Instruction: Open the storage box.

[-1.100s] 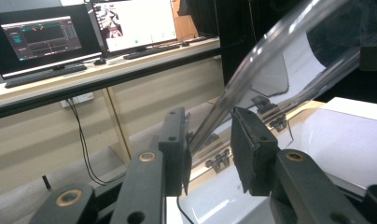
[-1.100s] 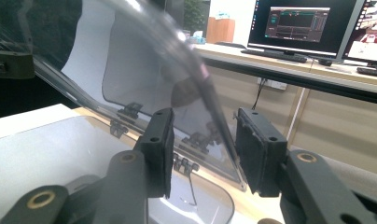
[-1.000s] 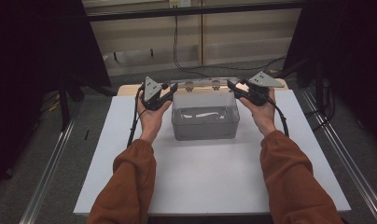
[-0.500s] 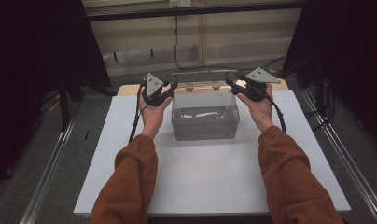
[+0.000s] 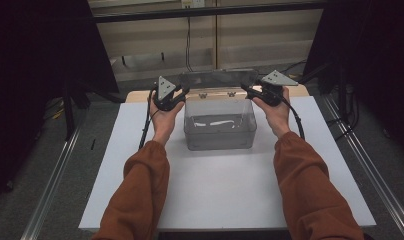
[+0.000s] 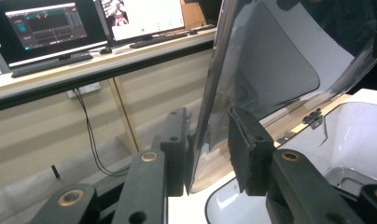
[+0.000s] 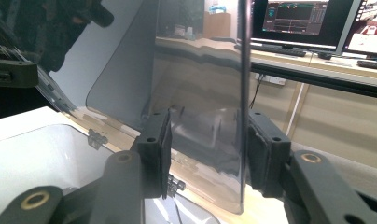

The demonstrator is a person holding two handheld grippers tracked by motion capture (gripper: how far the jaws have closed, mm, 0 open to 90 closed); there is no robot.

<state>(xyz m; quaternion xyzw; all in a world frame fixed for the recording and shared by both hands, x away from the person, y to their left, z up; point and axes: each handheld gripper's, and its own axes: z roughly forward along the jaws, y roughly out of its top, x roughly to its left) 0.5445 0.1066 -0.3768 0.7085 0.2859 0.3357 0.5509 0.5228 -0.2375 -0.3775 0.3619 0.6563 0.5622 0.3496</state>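
Note:
A clear plastic box (image 5: pixel 220 134) stands at the middle of the white table (image 5: pixel 215 200), with a pale thing (image 5: pixel 217 121) lying in it. Its hinged see-through lid (image 5: pixel 217 80) stands raised at the far side. My left gripper (image 5: pixel 182 93) is shut on the lid's left edge, and my right gripper (image 5: pixel 247 90) is shut on its right edge. In the left gripper view the lid (image 6: pixel 270 70) rises between the pads of the left gripper (image 6: pixel 207 154), with the box (image 6: pixel 359 135) below. In the right gripper view the lid's rim (image 7: pixel 200 140) sits between the pads of the right gripper (image 7: pixel 207 149).
Two small hinges (image 5: pixel 202 95) join lid and box at the back. Behind the table runs a wooden shelf with monitors (image 6: pixel 42 23) and a hanging cable (image 5: pixel 188 45). Metal rails (image 5: pixel 55 180) flank the table on both sides.
Both hands have drifted slightly away from me and the lid has swung up and back, from low over the box to nearly upright.

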